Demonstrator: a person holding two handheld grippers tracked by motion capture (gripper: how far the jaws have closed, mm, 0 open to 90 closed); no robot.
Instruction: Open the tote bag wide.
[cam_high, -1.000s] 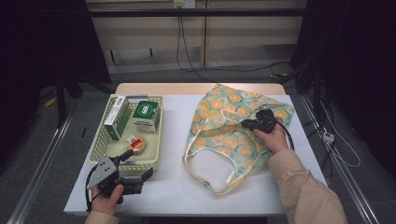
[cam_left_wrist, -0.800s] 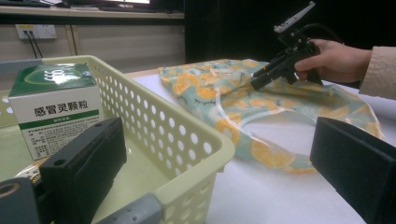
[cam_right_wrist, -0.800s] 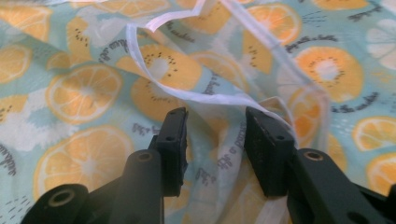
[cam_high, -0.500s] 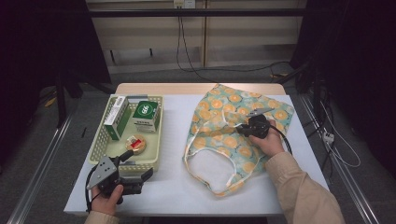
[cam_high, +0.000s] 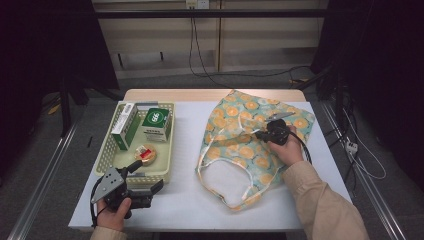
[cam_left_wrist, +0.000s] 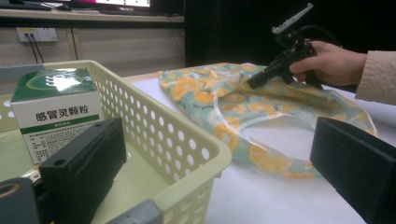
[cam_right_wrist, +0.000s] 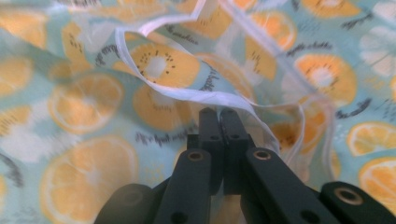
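A teal cloth bag (cam_high: 235, 120) printed with orange slices lies flat on the right half of the white table, its handles toward the near edge. My right gripper (cam_high: 251, 135) rests on the bag's middle. Its jaws have just been closing and now stand together on a fold of the bag (cam_right_wrist: 93, 93) beside its white hem; the right gripper (cam_right_wrist: 219, 113) is shut on that cloth. My left gripper (cam_high: 146, 176) sits at the near left, open, its jaws standing either side of the near corner of a pale yellow basket (cam_high: 111, 150).
The basket (cam_left_wrist: 154, 116) holds a green and white medicine box (cam_high: 156, 123), a long green and white box (cam_high: 124, 131) and a small round packet (cam_high: 146, 153). The far edge of the table (cam_high: 185, 190) meets a wooden strip; cables hang behind and at the right.
The right gripper has tipped down onto the bag and its jaws have come together on the cloth. The left gripper has stayed where it was.
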